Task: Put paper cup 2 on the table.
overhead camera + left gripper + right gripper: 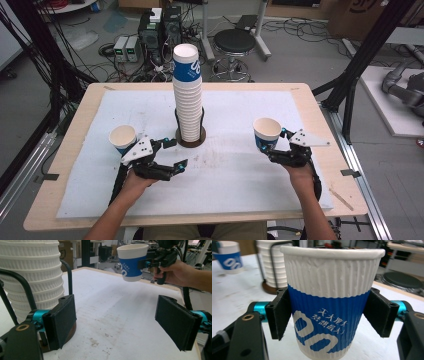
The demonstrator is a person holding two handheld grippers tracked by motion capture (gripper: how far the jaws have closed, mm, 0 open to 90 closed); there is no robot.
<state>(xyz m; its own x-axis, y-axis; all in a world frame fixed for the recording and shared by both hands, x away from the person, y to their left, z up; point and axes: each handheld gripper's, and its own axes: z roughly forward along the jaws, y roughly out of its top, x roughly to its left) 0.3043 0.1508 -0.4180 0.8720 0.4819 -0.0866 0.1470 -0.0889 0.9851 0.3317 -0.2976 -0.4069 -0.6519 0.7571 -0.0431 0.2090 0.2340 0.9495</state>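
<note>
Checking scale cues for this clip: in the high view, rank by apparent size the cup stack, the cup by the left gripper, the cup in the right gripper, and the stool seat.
1. Cup stack, clearly largest.
2. Stool seat, though it sits farther away.
3. Cup in the right gripper and cup by the left gripper: they look alike, so unranked.

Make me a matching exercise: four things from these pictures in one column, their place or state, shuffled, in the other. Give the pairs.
Things:
1. cup stack
2. right cup
3. left cup
4. left gripper

Place or state:
A. stands on the mat beside the left gripper, not held
B. jaws open, nothing between them
C. in the wire holder at mid-table
D. clamped in the right gripper

Pairs: 1-C, 2-D, 3-A, 4-B
</note>
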